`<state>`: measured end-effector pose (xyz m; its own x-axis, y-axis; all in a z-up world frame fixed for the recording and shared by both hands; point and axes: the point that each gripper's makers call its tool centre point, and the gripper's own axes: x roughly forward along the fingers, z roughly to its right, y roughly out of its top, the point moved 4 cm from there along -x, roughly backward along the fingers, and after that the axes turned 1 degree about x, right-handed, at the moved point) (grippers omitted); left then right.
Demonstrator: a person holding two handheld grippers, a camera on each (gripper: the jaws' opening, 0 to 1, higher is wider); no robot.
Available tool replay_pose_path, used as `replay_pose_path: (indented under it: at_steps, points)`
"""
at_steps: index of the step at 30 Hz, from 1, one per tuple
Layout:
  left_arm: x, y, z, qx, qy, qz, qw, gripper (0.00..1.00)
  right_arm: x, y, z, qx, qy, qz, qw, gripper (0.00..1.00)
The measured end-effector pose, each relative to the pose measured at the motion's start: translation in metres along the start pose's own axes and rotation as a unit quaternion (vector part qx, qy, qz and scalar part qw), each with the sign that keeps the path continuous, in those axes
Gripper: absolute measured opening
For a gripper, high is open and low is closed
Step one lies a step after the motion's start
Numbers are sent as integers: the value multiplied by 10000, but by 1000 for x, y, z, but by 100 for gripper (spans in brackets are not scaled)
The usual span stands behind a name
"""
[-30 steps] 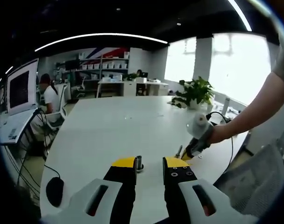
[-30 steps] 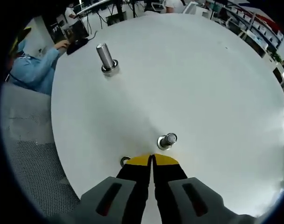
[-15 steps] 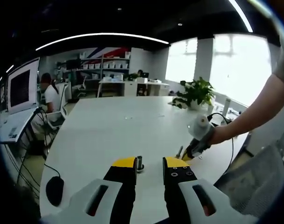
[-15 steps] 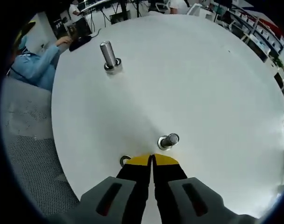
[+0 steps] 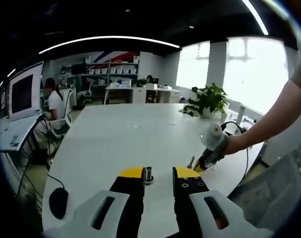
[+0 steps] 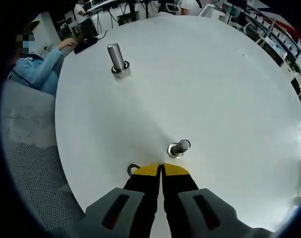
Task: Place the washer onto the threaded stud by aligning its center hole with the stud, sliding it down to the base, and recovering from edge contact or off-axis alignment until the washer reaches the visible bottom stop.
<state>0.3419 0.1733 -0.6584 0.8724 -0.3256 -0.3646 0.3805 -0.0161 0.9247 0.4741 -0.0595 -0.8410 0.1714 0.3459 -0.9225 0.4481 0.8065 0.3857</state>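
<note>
In the right gripper view my right gripper (image 6: 161, 169) is shut, its yellow tips pressed together low over the white table (image 6: 225, 84). A small metal washer (image 6: 133, 169) lies flat on the table just left of those tips, outside them. A short threaded stud (image 6: 178, 148) stands just beyond the tips to the right, and a taller stud (image 6: 117, 59) stands far off. In the left gripper view my left gripper (image 5: 159, 172) is open, with a stud (image 5: 148, 174) seen in its gap. The right gripper (image 5: 202, 163), in a person's hand, sits beside another stud (image 5: 190, 161).
A black mouse (image 5: 58, 202) lies near the table's left edge. A potted plant (image 5: 210, 96) and a cable (image 5: 234, 124) are at the far right. A blue sleeve (image 6: 39, 69) reaches the table edge, with a mesh chair (image 6: 31, 163) below it.
Nothing has been taken hold of or let go. The right gripper view has shifted a little; the washer and both studs stay where they were on the table.
</note>
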Motion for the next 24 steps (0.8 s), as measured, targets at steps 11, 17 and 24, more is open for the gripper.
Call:
replay_pose_path:
  at_steps: [11, 17, 24]
  points:
    - [1, -1, 1, 17, -11, -39, 10000, 20, -4, -9, -4, 100, 164, -31, 9998, 10]
    - [1, -2, 2, 45, -41, -67, 10000, 20, -12, -13, -1, 53, 121, 1, 9999, 16]
    - [1, 0, 1, 22, -22, -35, 10000, 20, -32, -22, 20, 187, -29, 155, 9997, 16]
